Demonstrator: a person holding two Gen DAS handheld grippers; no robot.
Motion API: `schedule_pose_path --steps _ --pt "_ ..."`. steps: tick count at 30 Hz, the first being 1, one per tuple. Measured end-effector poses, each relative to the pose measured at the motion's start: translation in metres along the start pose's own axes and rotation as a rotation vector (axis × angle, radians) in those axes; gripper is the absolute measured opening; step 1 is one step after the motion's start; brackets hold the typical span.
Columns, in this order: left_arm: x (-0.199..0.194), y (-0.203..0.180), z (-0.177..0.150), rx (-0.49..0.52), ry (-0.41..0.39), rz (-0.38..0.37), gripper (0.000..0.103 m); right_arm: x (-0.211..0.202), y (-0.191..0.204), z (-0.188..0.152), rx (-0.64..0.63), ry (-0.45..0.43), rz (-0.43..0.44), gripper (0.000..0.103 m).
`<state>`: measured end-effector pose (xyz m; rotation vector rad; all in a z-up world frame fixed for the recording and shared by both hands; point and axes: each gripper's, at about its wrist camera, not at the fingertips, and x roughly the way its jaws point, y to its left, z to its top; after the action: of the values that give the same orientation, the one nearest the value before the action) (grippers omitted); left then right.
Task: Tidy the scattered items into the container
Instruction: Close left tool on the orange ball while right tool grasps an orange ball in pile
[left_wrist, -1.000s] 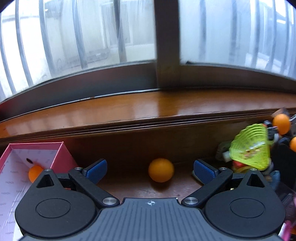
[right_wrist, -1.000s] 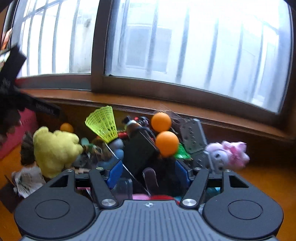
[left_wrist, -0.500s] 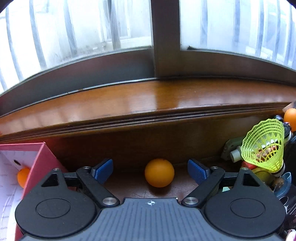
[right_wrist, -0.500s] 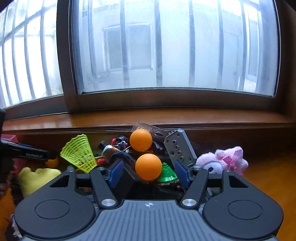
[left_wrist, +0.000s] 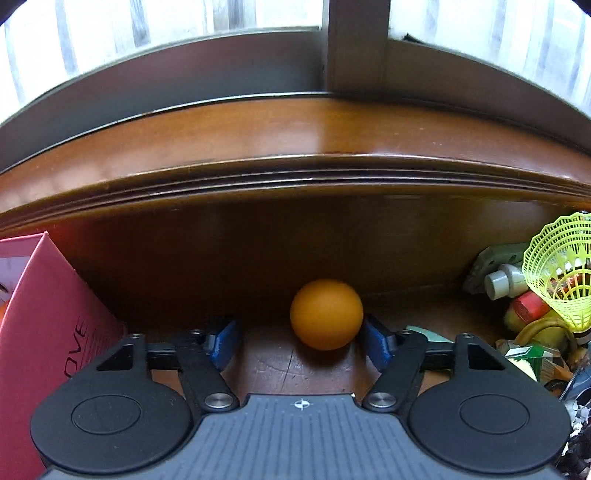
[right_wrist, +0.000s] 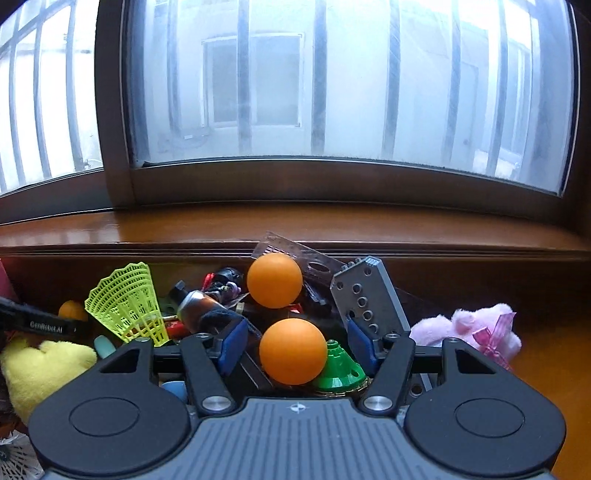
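While the pink box (left_wrist: 48, 314) sits cut off at far left, its contents mostly hidden, the left gripper (left_wrist: 301, 341) stands spread around an orange ball (left_wrist: 325, 314) on the wooden surface. Further right, the right gripper (right_wrist: 295, 345) gapes over a second ball (right_wrist: 293, 350) atop the toy pile.

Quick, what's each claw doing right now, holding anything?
Left claw: open, holding nothing; orange ball sits between its fingers.
Right claw: open, empty, around another orange ball.
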<state>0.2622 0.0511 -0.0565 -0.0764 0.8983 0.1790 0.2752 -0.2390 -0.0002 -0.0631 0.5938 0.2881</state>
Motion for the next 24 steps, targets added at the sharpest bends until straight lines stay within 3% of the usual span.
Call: schedule_pose_path --steps 4,11,17,24 --pt "-0.002 -0.002 -0.001 0.015 -0.008 -0.003 0.058 0.005 -0.003 -0.003 0.017 0.014 0.001 0.055" --pt "-0.005 -0.004 -0.003 0.015 -0.017 -0.024 0.04 0.004 -0.005 -0.003 0.031 0.007 0.006 0.052" --pt "-0.02 -0.008 -0.004 0.018 -0.041 -0.041 0.04 -0.001 -0.006 -0.001 0.039 -0.013 0.018 0.042" --pt "-0.037 -0.012 -0.006 0.027 -0.065 -0.052 0.04 -0.003 -0.006 -0.001 0.036 -0.014 0.014 0.042"
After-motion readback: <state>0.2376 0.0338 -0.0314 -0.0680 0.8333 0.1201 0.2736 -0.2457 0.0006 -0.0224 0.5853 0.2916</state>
